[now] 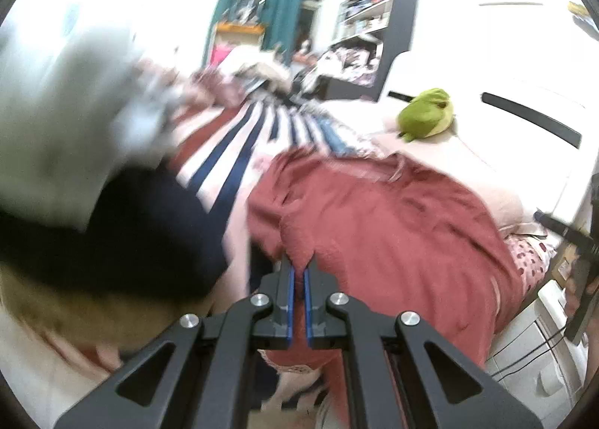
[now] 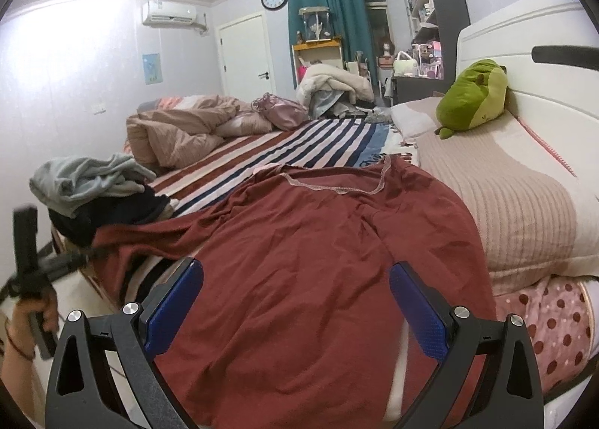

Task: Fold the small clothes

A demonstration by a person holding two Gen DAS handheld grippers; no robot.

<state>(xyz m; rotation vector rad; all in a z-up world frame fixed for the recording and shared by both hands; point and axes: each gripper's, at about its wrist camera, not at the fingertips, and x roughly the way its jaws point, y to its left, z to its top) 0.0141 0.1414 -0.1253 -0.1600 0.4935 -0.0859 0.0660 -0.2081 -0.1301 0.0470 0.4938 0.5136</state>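
A dark red garment (image 2: 307, 260) lies spread on the striped bed, its neckline (image 2: 337, 187) toward the far side. My left gripper (image 1: 298, 271) is shut on an edge of the red garment (image 1: 393, 234); the left wrist view is blurred. In the right wrist view the left gripper (image 2: 80, 254) shows at far left, pinching the garment's left corner. My right gripper (image 2: 295, 290) is open and empty, its blue pads (image 2: 419, 301) spread just above the garment's near part.
A pile of grey and black clothes (image 2: 101, 193) sits at the bed's left edge. A green plush toy (image 2: 471, 95) rests on a beige pillow (image 2: 505, 196) by the white headboard (image 2: 524, 35). A crumpled duvet (image 2: 179, 129) and a pink bag (image 2: 280, 110) lie farther back.
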